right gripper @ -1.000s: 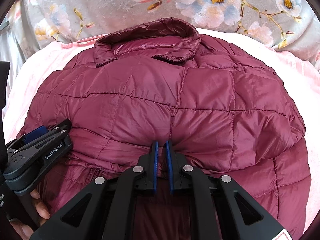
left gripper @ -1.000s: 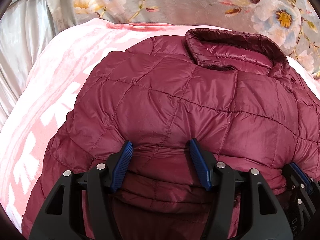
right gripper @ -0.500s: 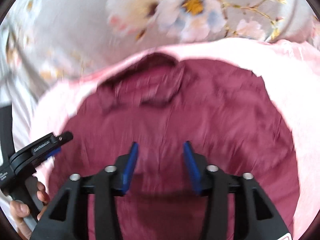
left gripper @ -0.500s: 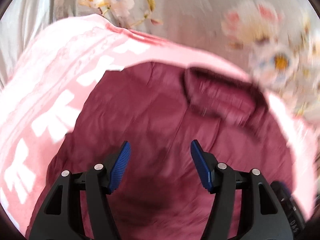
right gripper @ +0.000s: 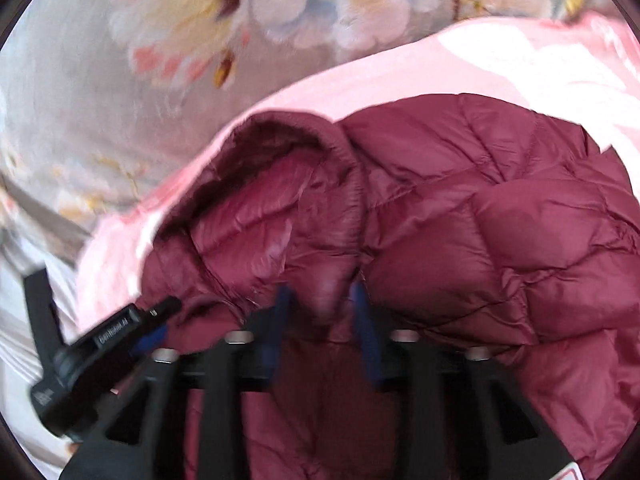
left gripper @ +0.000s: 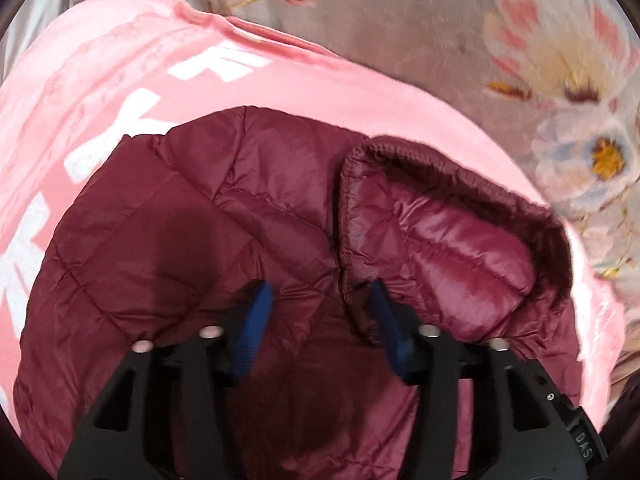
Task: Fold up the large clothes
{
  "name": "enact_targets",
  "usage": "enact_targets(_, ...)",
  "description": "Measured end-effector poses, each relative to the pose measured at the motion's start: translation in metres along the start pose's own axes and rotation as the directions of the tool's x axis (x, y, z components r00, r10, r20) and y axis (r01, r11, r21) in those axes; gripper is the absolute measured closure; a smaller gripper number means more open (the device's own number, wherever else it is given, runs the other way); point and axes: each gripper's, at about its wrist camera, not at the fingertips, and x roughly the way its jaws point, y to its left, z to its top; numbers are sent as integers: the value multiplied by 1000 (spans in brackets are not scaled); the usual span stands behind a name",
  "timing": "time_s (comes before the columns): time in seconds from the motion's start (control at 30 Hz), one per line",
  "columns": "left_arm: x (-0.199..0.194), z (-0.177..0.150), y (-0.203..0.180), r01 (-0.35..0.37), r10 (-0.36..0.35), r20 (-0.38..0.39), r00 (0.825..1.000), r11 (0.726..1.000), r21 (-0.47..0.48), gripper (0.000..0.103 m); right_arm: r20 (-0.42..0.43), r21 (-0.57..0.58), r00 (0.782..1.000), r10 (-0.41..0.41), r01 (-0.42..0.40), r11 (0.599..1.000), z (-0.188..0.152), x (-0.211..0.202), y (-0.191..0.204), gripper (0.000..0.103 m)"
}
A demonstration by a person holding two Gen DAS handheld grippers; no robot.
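A maroon quilted puffer jacket (left gripper: 192, 248) lies folded on a pink blanket, its collar (left gripper: 452, 216) facing away. It fills the right wrist view too (right gripper: 500, 232), collar (right gripper: 280, 184) at centre left. My left gripper (left gripper: 320, 304) is open and empty, its blue pads just over the jacket beside the collar's near corner. My right gripper (right gripper: 320, 304) is open and empty, close above the jacket by the collar. The left gripper also shows in the right wrist view (right gripper: 120, 336) at lower left.
The pink blanket with white lettering (left gripper: 132, 68) spreads under the jacket and shows in the right wrist view (right gripper: 500, 64). A grey floral bedcover (left gripper: 420, 12) lies beyond it. A pale sheet (right gripper: 16, 312) is at the far left.
My right gripper let go of the jacket and opened. Both grippers moved forward over the jacket toward the collar. The left gripper stayed open.
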Motion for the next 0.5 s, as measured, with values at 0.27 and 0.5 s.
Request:
enact_targets(0.27, 11, -30, -13, -162, 146, 92, 985, 966, 201, 84, 96, -228, 969, -228, 245, 942, -23, 5, 19, 87)
enact_targets(0.5, 9, -33, -14, -173, 149, 124, 981, 963, 206, 85, 112, -243, 964, -242, 263, 934, -27, 5, 21, 86)
